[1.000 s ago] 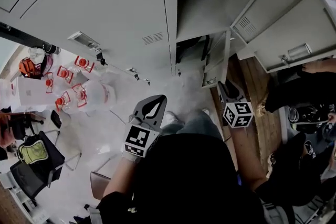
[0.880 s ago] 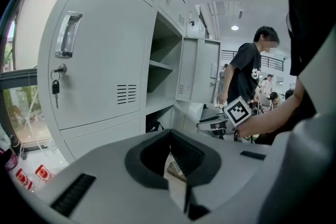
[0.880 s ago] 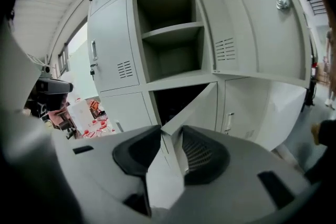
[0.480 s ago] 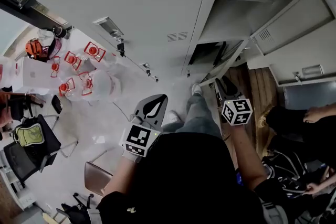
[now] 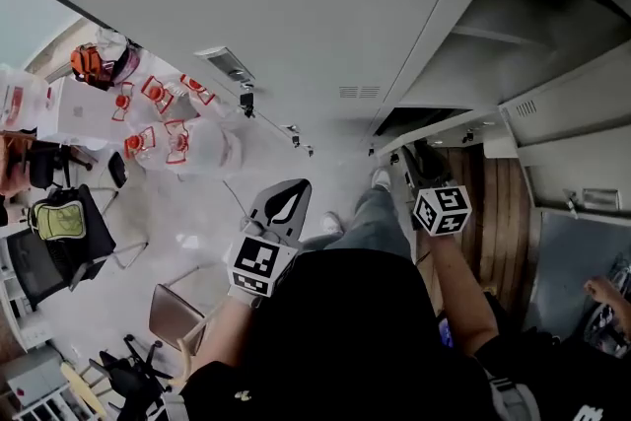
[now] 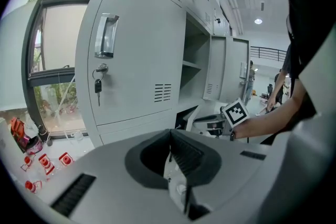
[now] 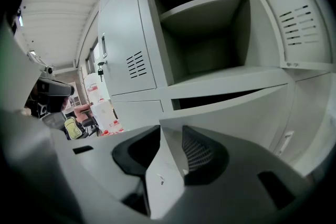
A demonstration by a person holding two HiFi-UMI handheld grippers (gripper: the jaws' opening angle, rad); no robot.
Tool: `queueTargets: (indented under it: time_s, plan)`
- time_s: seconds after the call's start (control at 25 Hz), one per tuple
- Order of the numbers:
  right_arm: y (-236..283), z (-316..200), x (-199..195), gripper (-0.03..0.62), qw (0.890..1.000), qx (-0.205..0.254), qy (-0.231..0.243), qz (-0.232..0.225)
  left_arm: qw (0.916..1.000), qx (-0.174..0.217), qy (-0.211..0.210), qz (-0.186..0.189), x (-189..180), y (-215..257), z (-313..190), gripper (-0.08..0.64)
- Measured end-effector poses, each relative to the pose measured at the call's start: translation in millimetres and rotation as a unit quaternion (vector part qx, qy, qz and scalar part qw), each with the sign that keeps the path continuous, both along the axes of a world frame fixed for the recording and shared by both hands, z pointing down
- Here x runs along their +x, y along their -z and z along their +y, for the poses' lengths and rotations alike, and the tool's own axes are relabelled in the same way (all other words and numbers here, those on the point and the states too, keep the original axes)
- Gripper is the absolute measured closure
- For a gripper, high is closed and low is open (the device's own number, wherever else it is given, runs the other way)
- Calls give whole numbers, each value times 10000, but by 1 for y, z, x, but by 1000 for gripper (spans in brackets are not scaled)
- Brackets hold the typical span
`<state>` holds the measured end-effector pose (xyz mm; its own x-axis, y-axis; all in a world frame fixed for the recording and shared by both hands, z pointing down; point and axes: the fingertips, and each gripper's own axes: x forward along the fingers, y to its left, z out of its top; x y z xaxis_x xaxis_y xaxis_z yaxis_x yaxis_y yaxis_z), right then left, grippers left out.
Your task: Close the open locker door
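No readable text, no legible labels or numbers, no signs in any view

The person's dark torso (image 5: 345, 340) blots out the floor beneath them and much of both arms. The open locker door (image 5: 577, 104) runs off the picture's right edge. A bystander there is cropped to a hand (image 5: 596, 289), and the red-capped things (image 5: 163, 128) are too small to name.

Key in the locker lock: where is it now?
Left gripper view, left side: the key hangs from the lock just below the handle on the closed locker door, left of its vent slots.
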<state>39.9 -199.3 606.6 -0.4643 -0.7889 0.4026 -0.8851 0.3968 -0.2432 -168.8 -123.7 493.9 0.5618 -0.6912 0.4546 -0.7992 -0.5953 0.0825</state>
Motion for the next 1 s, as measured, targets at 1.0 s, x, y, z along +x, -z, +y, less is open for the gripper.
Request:
queueTargets:
  time_s: [1.0]
  plan:
    - [-11, -71, -6, 503, 9998, 81, 127, 136, 9977, -197, 637, -101, -19, -12, -27, 537]
